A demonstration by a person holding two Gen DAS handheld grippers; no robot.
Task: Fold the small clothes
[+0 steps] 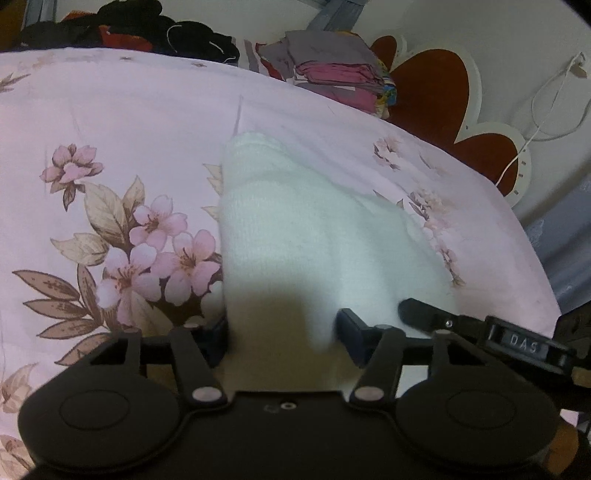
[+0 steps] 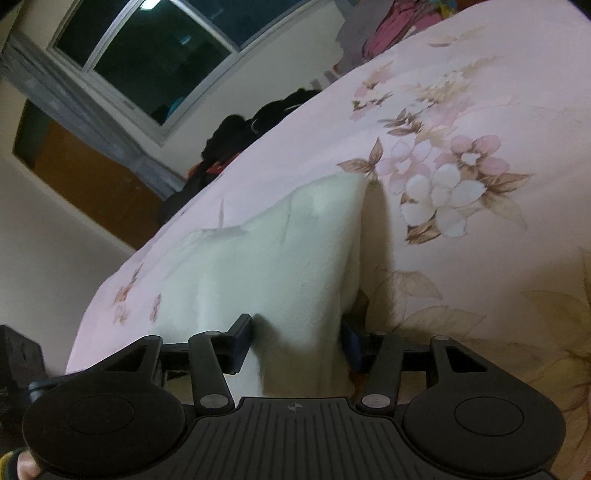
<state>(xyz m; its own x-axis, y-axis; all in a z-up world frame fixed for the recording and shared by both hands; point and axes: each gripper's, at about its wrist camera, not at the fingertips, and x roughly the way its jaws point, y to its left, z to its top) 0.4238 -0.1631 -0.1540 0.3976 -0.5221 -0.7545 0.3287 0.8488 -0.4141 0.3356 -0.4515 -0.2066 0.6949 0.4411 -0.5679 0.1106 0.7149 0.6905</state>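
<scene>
A small white knit garment (image 1: 310, 229) lies on the pink floral bedsheet (image 1: 110, 122). My left gripper (image 1: 282, 332) is shut on its near edge, the cloth bunched between the jaws. The tip of my right gripper (image 1: 424, 312) shows at the lower right of the left wrist view, beside the cloth. In the right wrist view the same white garment (image 2: 266, 266) rises from the sheet (image 2: 480, 92) into my right gripper (image 2: 295, 343), which is shut on another part of its edge. The cloth is lifted and taut between the two grips.
A stack of folded grey and pink clothes (image 1: 332, 70) sits at the far edge of the bed. A pile of dark clothes (image 1: 147, 29) lies at the back left. A red and white headboard (image 1: 443, 92) and a white cord (image 1: 546, 110) are to the right. A window (image 2: 155, 55) is behind.
</scene>
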